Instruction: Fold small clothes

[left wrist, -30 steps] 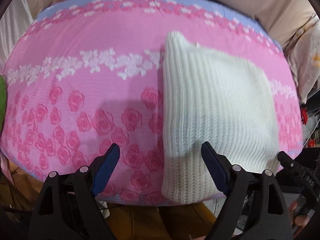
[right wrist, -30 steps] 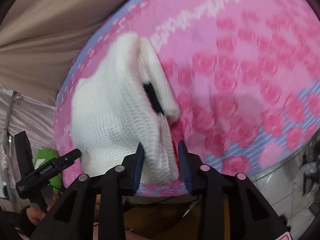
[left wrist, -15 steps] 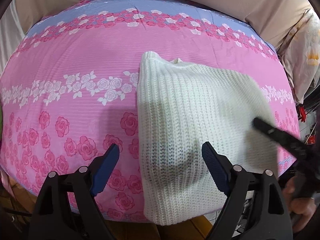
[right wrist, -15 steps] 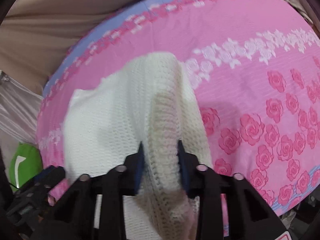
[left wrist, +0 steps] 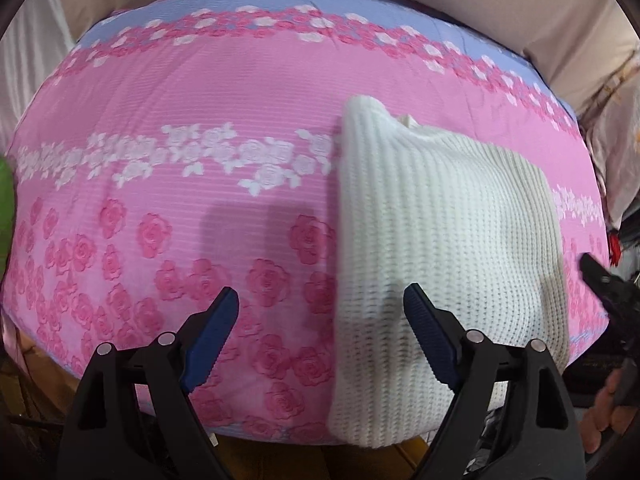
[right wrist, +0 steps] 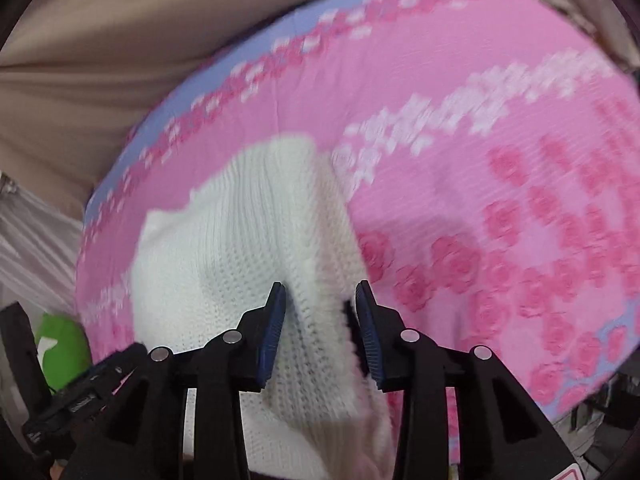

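Observation:
A white knitted sweater (left wrist: 436,240) lies folded on the pink rose-patterned bedspread (left wrist: 180,128), its near end hanging over the front edge. My left gripper (left wrist: 320,336) is open and empty, held just above the sweater's left edge. In the right wrist view the sweater (right wrist: 224,248) fills the lower middle, and my right gripper (right wrist: 320,320) has its jaws parted with a fold of the sweater's edge lying between them. The right gripper also shows in the left wrist view (left wrist: 604,280) at the far right.
Beige fabric (left wrist: 460,4) rises behind the bed. A green object (right wrist: 60,344) sits beside the bed on the left. The bedspread (right wrist: 480,120) stretches wide to the right of the sweater. Pale patterned cloth (left wrist: 612,136) lies at the right.
The right gripper's jaws have widened, loosening their grip on the sweater's fold. The left gripper has shifted left, so the sweater now sits further right in its view.

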Action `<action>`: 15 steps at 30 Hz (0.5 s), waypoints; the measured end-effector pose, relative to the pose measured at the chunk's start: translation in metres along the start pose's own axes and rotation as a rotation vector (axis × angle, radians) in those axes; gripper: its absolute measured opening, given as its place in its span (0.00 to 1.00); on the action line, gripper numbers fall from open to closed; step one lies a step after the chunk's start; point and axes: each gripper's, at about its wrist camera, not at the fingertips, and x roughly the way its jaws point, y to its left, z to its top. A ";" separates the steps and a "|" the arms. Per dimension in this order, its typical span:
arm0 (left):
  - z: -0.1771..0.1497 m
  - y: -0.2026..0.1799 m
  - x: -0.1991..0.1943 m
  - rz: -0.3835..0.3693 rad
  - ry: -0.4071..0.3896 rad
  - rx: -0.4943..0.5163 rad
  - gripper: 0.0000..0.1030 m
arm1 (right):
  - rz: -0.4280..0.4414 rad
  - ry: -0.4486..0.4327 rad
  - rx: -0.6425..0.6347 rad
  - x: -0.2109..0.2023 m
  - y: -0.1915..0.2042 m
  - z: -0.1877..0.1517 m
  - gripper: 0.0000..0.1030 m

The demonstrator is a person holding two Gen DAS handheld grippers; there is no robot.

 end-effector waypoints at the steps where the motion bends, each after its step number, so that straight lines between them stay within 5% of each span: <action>1: 0.000 0.010 -0.005 -0.004 -0.010 -0.023 0.80 | -0.009 -0.039 -0.032 -0.012 0.007 0.000 0.37; 3: -0.001 0.025 -0.012 0.002 -0.021 -0.066 0.80 | 0.048 -0.064 -0.124 -0.028 0.030 -0.002 0.36; 7: -0.002 0.044 -0.015 0.007 -0.013 -0.116 0.80 | 0.197 0.072 -0.282 -0.001 0.091 -0.024 0.26; 10: -0.002 0.041 -0.017 -0.002 -0.014 -0.086 0.80 | 0.130 0.286 -0.408 0.069 0.128 -0.059 0.25; 11: -0.002 0.038 -0.018 -0.007 -0.015 -0.069 0.80 | 0.110 0.277 -0.427 0.087 0.129 -0.069 0.25; 15: -0.001 0.038 -0.022 -0.035 -0.029 -0.046 0.80 | 0.140 0.231 -0.348 0.055 0.122 -0.052 0.24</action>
